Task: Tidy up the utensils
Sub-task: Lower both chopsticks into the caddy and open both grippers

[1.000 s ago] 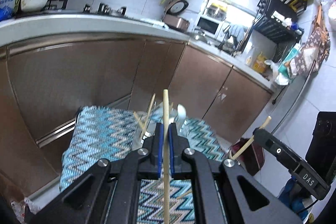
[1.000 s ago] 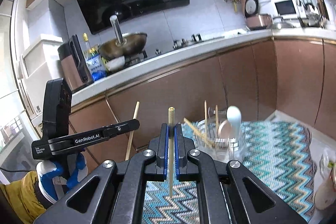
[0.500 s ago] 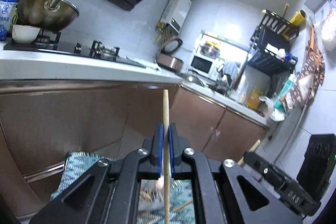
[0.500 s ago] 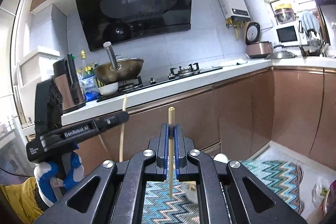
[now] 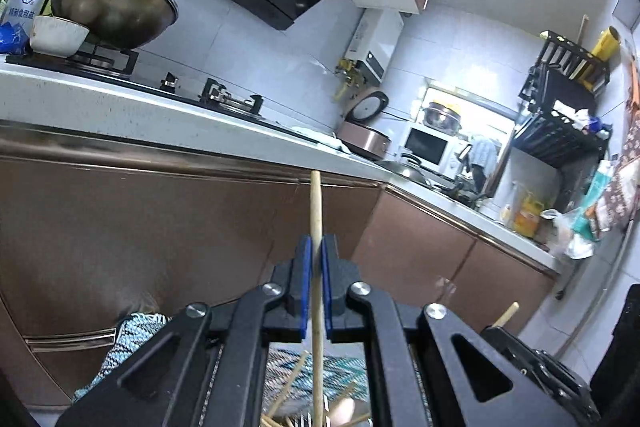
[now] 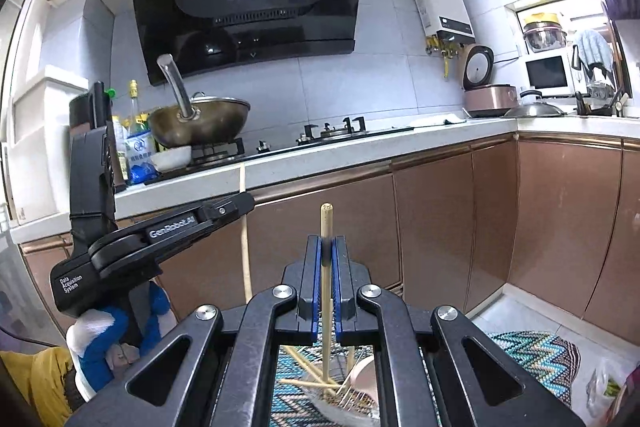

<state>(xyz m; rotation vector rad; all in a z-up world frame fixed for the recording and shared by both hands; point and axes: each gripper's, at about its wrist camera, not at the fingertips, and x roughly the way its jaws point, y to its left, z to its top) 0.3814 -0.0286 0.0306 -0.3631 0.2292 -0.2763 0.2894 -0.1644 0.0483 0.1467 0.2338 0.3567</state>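
- Your left gripper is clamped on a chopstick, stick upright, running top to bottom through frame centre
- Your right gripper is clamped on its own chopstick, also upright
- The utensil holder sits at bottom centre of both views, below and just ahead of the tips, on the zigzag cloth
- Both lower stick ends point toward it; neither hand looks clearly nearer
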